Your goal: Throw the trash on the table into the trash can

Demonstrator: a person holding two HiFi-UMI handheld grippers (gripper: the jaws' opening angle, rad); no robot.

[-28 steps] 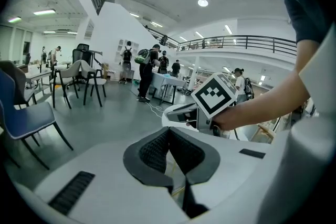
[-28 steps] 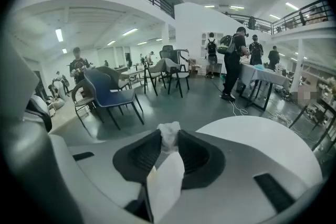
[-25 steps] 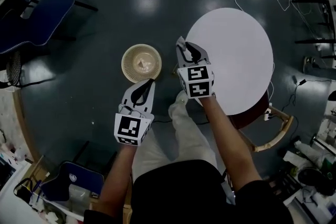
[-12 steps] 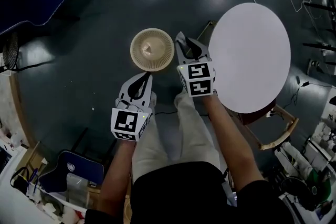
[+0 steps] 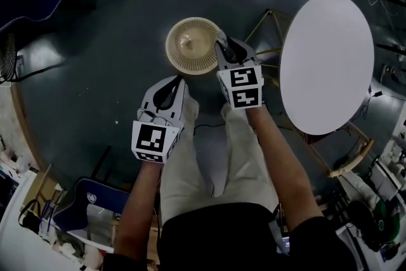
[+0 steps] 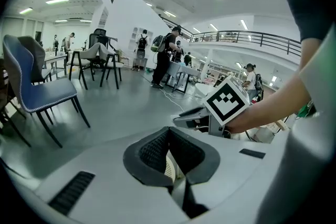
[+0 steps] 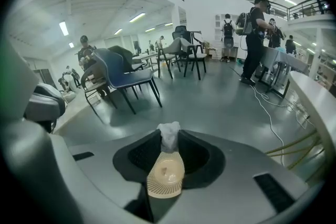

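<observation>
Since a second ago the right gripper (image 5: 227,51) has left the edge of the one round white table (image 5: 327,66). It now hangs by the right rim of the single mesh trash can (image 5: 190,47), jaws clamped on one crumpled tissue (image 7: 169,136). The left gripper (image 5: 170,93) sits nearer and to the left, jaws together on nothing.

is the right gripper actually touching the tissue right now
Touching. The right gripper view shows the tissue pinched between the jaws of the right gripper.
</observation>
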